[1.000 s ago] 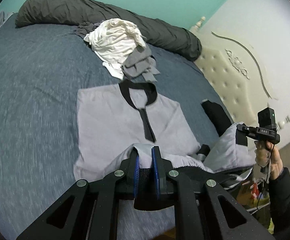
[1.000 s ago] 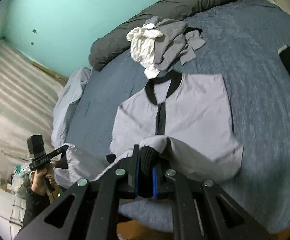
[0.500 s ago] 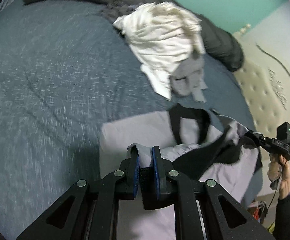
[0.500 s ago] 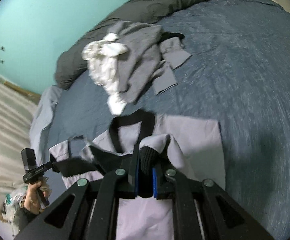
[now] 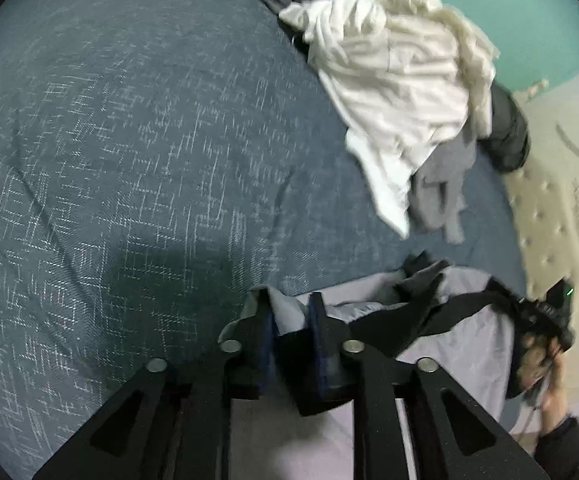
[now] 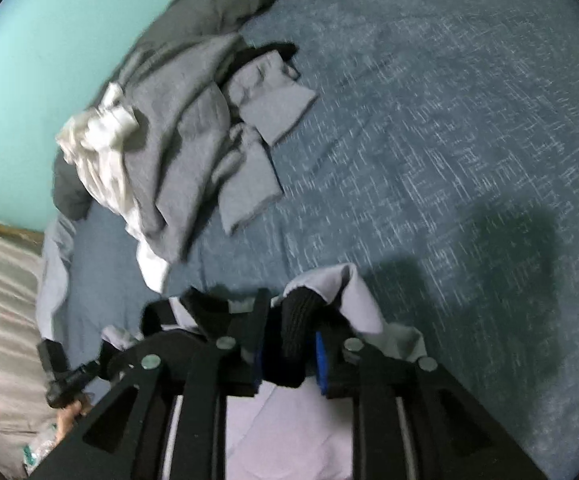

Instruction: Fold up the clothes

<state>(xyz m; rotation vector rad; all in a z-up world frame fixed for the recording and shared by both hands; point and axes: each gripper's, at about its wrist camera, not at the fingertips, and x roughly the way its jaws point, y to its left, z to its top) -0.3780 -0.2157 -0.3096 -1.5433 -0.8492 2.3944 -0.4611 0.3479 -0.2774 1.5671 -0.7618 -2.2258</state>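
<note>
The light grey jacket (image 5: pixel 469 344) lay on the near part of the bed, bunched directly under and ahead of both grippers. The left gripper (image 5: pixel 291 320) had its jaws opening, a pale fold of the jacket lying between its blue pads. The right gripper (image 6: pixel 291 320) was likewise opening, with the jacket's black ribbed cuff (image 6: pixel 295 320) between its fingers. Whether the pads on either gripper pressed the cloth could not be told. The jacket looked smooth and thin, trimmed with black bands. The blue bedspread (image 5: pixel 129 160) was coarse-woven with white flecks. Farther off sat a crumpled white garment (image 5: pixel 397 80) beside a soft grey knit garment (image 6: pixel 177 140).
</note>
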